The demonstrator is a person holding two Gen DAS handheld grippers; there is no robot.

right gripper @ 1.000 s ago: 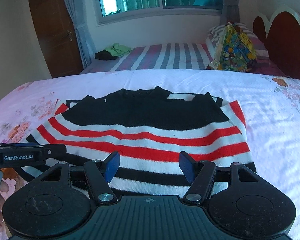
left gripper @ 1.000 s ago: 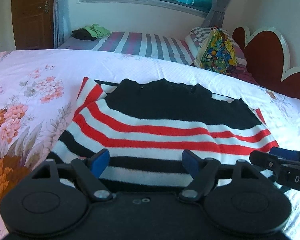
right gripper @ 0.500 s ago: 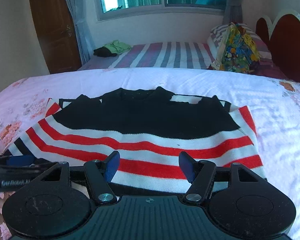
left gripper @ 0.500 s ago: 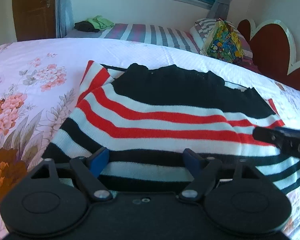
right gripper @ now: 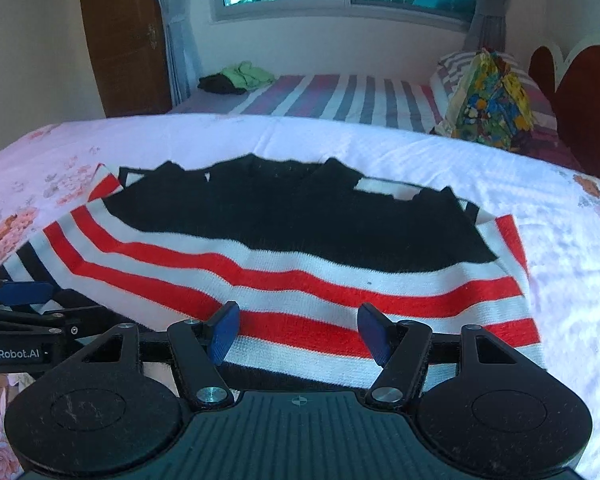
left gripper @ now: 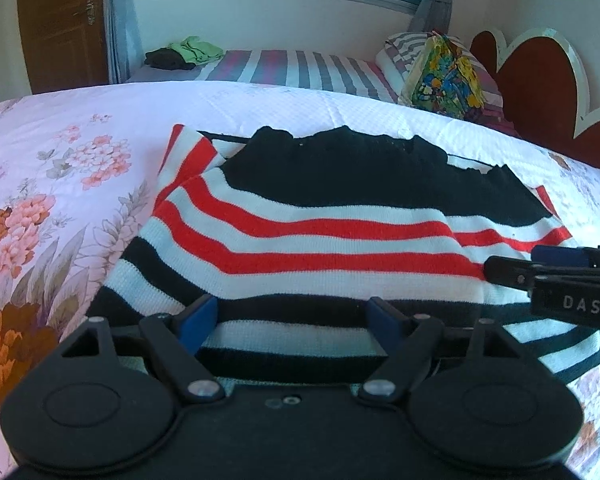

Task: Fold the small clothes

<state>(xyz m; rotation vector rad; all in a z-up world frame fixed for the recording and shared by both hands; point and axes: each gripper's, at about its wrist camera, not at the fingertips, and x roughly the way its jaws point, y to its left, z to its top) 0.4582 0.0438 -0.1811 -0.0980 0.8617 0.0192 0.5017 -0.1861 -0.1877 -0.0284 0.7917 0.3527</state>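
A small knit sweater (left gripper: 332,216) with a black top part and red, white and black stripes lies flat on the bed; it also shows in the right wrist view (right gripper: 300,248). My left gripper (left gripper: 292,318) is open, its blue-padded fingers low over the sweater's near hem at the left. My right gripper (right gripper: 302,330) is open over the near hem at the right. Each gripper shows from the side in the other's view: the right one (left gripper: 556,276), the left one (right gripper: 20,304). Neither holds cloth.
The sweater lies on a white floral bedspread (left gripper: 52,184). Behind is a second bed with a striped sheet (left gripper: 300,68), a green and black clothes pile (left gripper: 188,54), a colourful bag (left gripper: 444,76), and a red headboard (left gripper: 540,80). A wooden door (left gripper: 60,24) stands at the back left.
Both grippers have moved forward and lower over the sweater's near hem. The sweater looms larger in both views. Both stay open.
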